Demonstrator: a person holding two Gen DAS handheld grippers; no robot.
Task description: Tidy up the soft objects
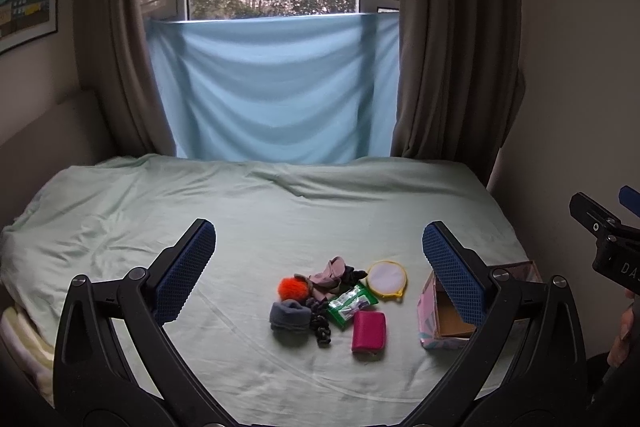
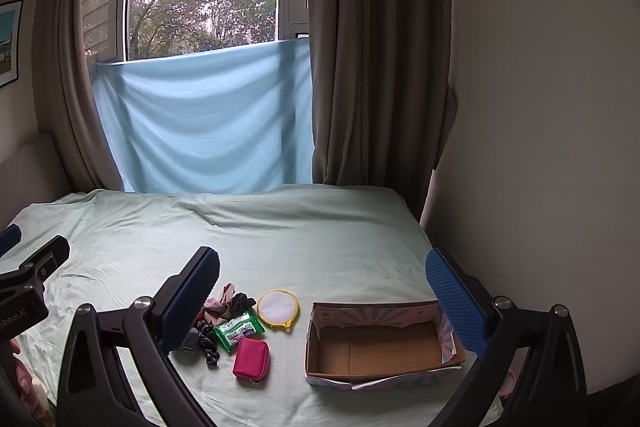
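Where the pale green bedsheet [image 1: 280, 211] lies flattest, a small heap of soft things sits near the front of the bed. One orange pompom [image 1: 293, 287] is at the heap's left, touching one crumpled pink fabric piece [image 1: 329, 277]. Just in front of the pompom lies one rolled grey sock [image 1: 290, 315]. Two dark scrunchies are visible: one black scrunchie [image 1: 355, 274] at the back beside the pink fabric, and one patterned scrunchie [image 1: 320, 321] touching the sock's right side. One green tissue packet [image 1: 351, 303] lies in the middle, tilted. One magenta zip pouch [image 1: 369, 331] lies closest to the camera, just beside the packet. One round white pad with a yellow rim [image 1: 387, 279] lies to the packet's right, apart from the heap.

Further right stands one open cardboard box [image 2: 384, 347], with pink and blue patterned outer walls and a bare brown floor showing nothing inside. It is near the pad but not touching it.

Above the bed, the left gripper [image 1: 319, 259] hovers with its blue-padded fingers spread wide, holding nothing. Beside it, the right gripper [image 2: 322, 287] is likewise spread wide and holds nothing, the box lying between its fingers in the right wrist view.

Behind the bed hang one light blue cloth [image 1: 272, 87] across the window's lower part and two brown curtains [image 1: 448, 39].
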